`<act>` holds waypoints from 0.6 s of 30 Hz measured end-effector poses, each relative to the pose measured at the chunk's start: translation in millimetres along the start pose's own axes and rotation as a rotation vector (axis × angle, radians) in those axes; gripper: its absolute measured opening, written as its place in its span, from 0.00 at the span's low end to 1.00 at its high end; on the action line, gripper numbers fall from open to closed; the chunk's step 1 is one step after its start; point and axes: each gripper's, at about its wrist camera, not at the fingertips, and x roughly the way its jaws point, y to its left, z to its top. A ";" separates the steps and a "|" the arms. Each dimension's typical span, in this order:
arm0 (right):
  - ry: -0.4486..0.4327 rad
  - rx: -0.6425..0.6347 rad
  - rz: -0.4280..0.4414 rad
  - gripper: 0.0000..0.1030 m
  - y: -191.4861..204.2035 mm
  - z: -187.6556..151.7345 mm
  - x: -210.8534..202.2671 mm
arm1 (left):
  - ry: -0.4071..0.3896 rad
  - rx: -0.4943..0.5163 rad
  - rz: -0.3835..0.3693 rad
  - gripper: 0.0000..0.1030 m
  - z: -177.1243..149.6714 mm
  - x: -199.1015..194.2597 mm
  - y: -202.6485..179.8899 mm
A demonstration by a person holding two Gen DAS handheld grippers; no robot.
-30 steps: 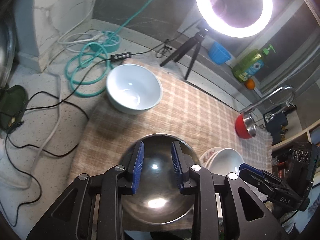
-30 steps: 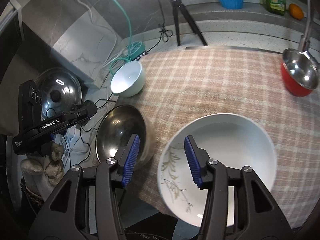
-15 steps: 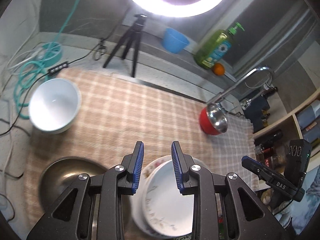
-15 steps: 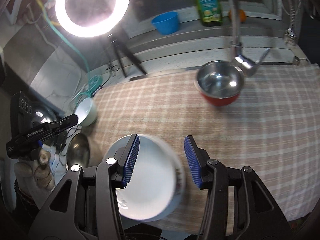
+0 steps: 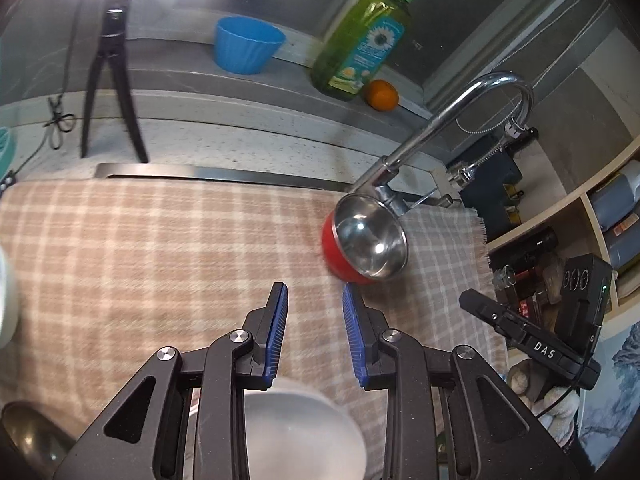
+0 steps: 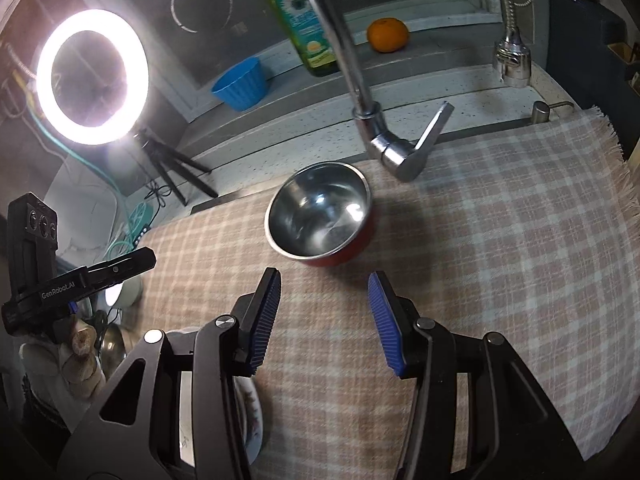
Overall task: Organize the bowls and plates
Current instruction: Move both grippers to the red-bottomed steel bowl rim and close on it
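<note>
A red bowl with a steel inside (image 5: 366, 240) (image 6: 322, 216) sits on the checked cloth (image 5: 160, 248) under the tap. My left gripper (image 5: 314, 320) is open and empty, just short of it and to its left. My right gripper (image 6: 324, 308) is open and empty, a little in front of the bowl. A white plate with a leaf pattern (image 5: 304, 428) (image 6: 250, 416) lies under both grippers at the cloth's near edge. A steel bowl (image 5: 28, 440) (image 6: 112, 340) sits at the near left. A white bowl (image 6: 122, 292) stands at the far left.
A curved tap (image 5: 460, 120) (image 6: 360, 92) arches over the red bowl. A blue cup (image 5: 246, 44), green soap bottle (image 5: 360, 44) and orange (image 5: 382, 95) stand on the back ledge. A ring light on a tripod (image 6: 92, 76) stands at the back left. Shelves (image 5: 580, 240) are at the right.
Both grippers have swung right and forward, from the steel bowl and plate toward the red bowl. The right jaws have opened wider.
</note>
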 end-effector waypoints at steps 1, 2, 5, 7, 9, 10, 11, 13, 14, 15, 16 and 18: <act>0.002 0.007 -0.001 0.47 -4.7 2.6 3.2 | 0.006 0.003 0.001 0.26 3.1 6.6 -2.8; 0.005 0.014 0.000 0.47 -8.7 5.5 6.7 | 0.009 0.006 0.007 0.26 5.7 11.1 -5.0; 0.017 0.028 0.006 0.44 -16.8 13.6 17.7 | 0.034 0.029 0.030 0.26 15.1 32.2 -12.2; 0.030 0.050 0.019 0.43 -24.4 19.1 26.4 | 0.060 0.032 0.031 0.26 21.0 46.0 -13.3; 0.049 0.094 0.037 0.43 -34.6 25.1 37.1 | 0.081 0.026 0.034 0.26 25.9 56.7 -13.6; 0.055 0.111 0.048 0.43 -37.4 26.6 40.0 | 0.088 0.025 0.040 0.26 29.2 62.6 -13.5; 0.064 0.132 0.063 0.43 -40.7 30.0 44.9 | 0.093 0.024 0.042 0.26 32.0 66.7 -13.8; 0.074 0.152 0.077 0.42 -43.8 33.6 50.7 | 0.109 0.020 0.048 0.26 38.6 77.1 -13.0; 0.080 0.158 0.083 0.42 -44.5 35.3 54.0 | 0.112 0.016 0.050 0.26 40.3 79.8 -12.2; 0.085 0.162 0.089 0.40 -45.0 36.6 57.3 | 0.120 0.004 0.049 0.26 43.2 84.7 -10.4; 0.093 0.164 0.092 0.37 -44.8 38.1 60.4 | 0.129 -0.004 0.044 0.26 45.3 88.5 -9.5; 0.108 0.168 0.089 0.36 -45.0 40.1 66.8 | 0.145 -0.014 0.039 0.26 48.4 95.1 -8.2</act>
